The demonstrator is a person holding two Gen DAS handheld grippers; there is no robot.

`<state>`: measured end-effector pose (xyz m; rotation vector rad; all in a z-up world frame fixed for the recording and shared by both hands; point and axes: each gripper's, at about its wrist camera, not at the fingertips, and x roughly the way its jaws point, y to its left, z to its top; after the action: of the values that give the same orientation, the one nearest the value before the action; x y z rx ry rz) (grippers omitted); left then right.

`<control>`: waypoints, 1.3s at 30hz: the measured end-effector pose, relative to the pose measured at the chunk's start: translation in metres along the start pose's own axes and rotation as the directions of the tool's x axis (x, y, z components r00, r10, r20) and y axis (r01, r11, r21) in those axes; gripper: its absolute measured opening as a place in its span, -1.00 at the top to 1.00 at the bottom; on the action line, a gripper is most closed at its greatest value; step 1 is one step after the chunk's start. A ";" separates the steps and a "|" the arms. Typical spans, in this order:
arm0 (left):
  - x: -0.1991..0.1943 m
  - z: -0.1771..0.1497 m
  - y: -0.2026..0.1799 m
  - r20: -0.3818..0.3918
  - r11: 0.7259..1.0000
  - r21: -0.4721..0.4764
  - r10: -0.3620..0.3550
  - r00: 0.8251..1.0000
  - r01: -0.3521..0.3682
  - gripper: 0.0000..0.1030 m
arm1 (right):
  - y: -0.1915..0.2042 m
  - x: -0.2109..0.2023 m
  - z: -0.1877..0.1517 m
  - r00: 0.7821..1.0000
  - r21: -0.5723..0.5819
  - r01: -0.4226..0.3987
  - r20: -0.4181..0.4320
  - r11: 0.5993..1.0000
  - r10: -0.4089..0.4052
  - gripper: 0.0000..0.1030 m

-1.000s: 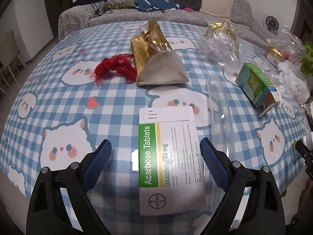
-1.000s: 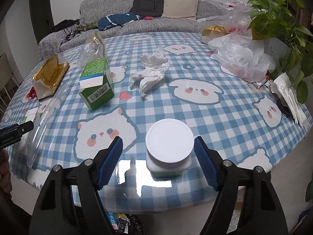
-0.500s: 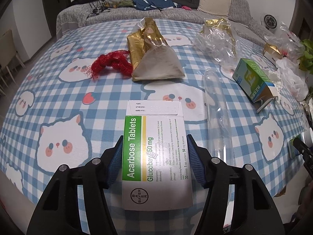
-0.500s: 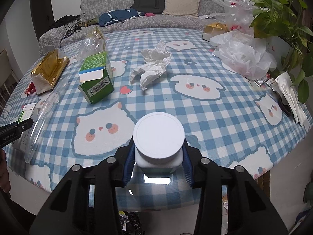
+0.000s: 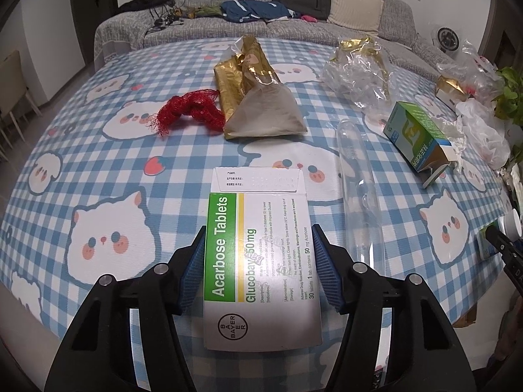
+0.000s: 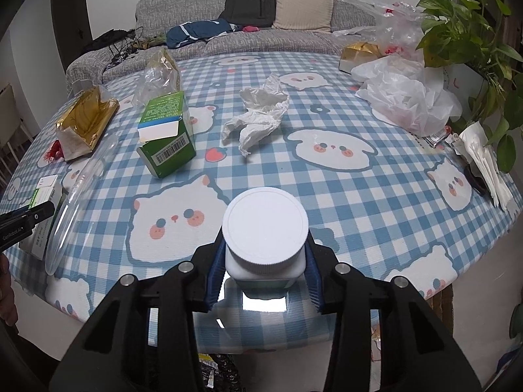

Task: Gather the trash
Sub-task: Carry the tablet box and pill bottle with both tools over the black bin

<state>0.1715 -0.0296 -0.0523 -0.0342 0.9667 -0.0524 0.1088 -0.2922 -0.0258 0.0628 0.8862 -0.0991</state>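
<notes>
My left gripper (image 5: 260,261) is shut on a white and green Acarbose tablet box (image 5: 258,248), its blue pads pressed on both long sides, at the near edge of the round checked table (image 5: 98,170). My right gripper (image 6: 264,261) is shut on a white pill bottle (image 6: 265,228) with a wide white cap, at the table's near edge. The left gripper's tip (image 6: 29,219) and the tablet box (image 6: 42,196) show at the far left of the right wrist view.
Loose trash lies on the table: red mesh net (image 5: 189,111), gold and brown bag (image 5: 258,98), crumpled clear plastic (image 5: 359,68), long clear tube (image 5: 359,189), open green carton (image 6: 166,137), crumpled tissue (image 6: 258,114), white plastic bags (image 6: 405,98). A potted plant (image 6: 474,32) stands right, a sofa (image 6: 228,32) behind.
Both grippers closed from open: the left onto the tablet box, the right onto the pill bottle. Both objects now sit slightly higher in view.
</notes>
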 end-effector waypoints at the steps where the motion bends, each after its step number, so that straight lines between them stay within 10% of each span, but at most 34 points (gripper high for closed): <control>1: -0.001 0.000 0.000 -0.001 1.000 0.000 0.002 1.000 -0.002 -0.15 | 0.001 0.000 0.000 1.000 -0.001 -0.001 0.001 1.000 0.001 0.23; 39: -0.108 -0.091 0.032 0.052 0.998 -0.054 -0.010 0.999 0.013 -0.15 | 0.076 -0.097 -0.062 0.991 -0.106 -0.102 0.080 0.989 0.110 0.23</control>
<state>0.0367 0.0079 -0.0166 -0.0906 0.9156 -0.0357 0.0085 -0.2044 0.0115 0.0102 0.7996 0.0426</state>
